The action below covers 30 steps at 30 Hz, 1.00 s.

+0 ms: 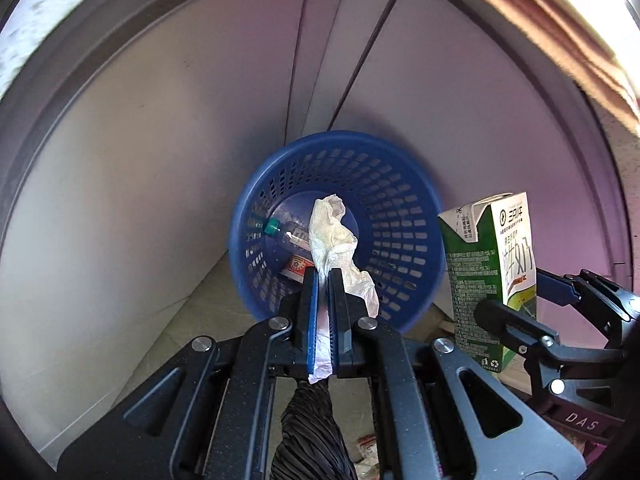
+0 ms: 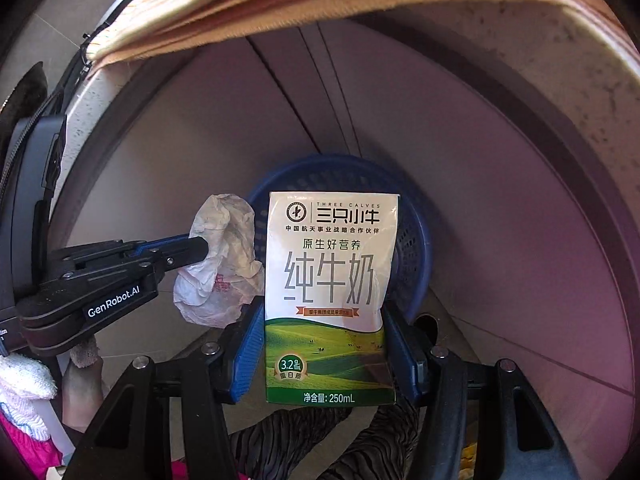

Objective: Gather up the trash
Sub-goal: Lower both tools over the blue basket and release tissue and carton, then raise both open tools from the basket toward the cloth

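Left tool (image 1: pixel 323 280): my jaws are pressed together on a crumpled plastic wrapper (image 1: pixel 334 232), which sticks out ahead of the tips.
Blue basket (image 1: pixel 400 168): it lies straight ahead of my left tool, its open mouth facing me, the wrapper hanging right before that opening; a few scraps already sit inside.
Milk carton (image 2: pixel 332 280): upright, long axis vertical, clamped by its sides in my right tool (image 2: pixel 320 344).
Nearer tool: I judge the left is better lined up with the mouth; the carton sits off toward the basket's right rim.
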Motion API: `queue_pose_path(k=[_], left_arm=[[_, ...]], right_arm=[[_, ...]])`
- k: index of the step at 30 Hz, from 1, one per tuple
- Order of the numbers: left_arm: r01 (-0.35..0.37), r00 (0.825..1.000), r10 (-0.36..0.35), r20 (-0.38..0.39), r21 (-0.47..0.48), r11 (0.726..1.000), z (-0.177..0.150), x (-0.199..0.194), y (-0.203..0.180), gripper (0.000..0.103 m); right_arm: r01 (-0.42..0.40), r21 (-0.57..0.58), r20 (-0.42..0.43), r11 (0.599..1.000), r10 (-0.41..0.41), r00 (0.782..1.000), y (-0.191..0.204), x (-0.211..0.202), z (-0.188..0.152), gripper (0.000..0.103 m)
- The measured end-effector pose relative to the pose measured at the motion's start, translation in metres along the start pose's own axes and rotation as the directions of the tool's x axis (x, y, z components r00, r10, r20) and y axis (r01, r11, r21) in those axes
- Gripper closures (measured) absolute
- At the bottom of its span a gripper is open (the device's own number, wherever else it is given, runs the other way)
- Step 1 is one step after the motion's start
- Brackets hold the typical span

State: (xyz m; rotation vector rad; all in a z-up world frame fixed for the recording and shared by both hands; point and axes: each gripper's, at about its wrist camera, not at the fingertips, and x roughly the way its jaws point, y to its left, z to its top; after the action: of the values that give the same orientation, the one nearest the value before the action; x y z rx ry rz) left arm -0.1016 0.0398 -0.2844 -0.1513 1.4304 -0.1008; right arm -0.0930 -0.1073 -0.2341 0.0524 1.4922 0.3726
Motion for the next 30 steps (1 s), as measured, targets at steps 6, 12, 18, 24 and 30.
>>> queue_pose_path(k=[6, 12, 18, 24, 30], left_arm=[[-0.021, 1.0, 0.021, -0.009, 0.003, 1.0, 0.008, 0.009, -0.002, 0.101], [-0.026, 1.0, 0.026, -0.003, 0.016, 1.0, 0.014, 0.011, -0.002, 0.101], [-0.059, 0.998, 0.059, 0.016, 0.014, 0.998, 0.016, 0.009, 0.0, 0.051], [-0.067, 0.998, 0.067, 0.023, 0.011, 0.998, 0.022, 0.002, 0.006, 0.051], [-0.072, 0.996, 0.072, 0.049, 0.015, 0.997, 0.028, -0.012, 0.007, 0.051]], right_arm=[[0.023, 0.009, -0.006, 1.0, -0.023, 1.0, 0.004, 0.013, 0.008, 0.044], [0.032, 0.009, 0.004, 0.999, -0.032, 0.999, -0.006, 0.007, 0.002, 0.042], [0.03, 0.028, 0.014, 0.999, -0.03, 0.999, -0.014, -0.003, 0.001, 0.043], [0.015, 0.027, 0.015, 1.0, -0.016, 1.0, -0.017, -0.012, 0.004, 0.043], [0.0, 0.012, 0.022, 1.0, 0.0, 1.0, -0.012, -0.02, 0.008, 0.043]])
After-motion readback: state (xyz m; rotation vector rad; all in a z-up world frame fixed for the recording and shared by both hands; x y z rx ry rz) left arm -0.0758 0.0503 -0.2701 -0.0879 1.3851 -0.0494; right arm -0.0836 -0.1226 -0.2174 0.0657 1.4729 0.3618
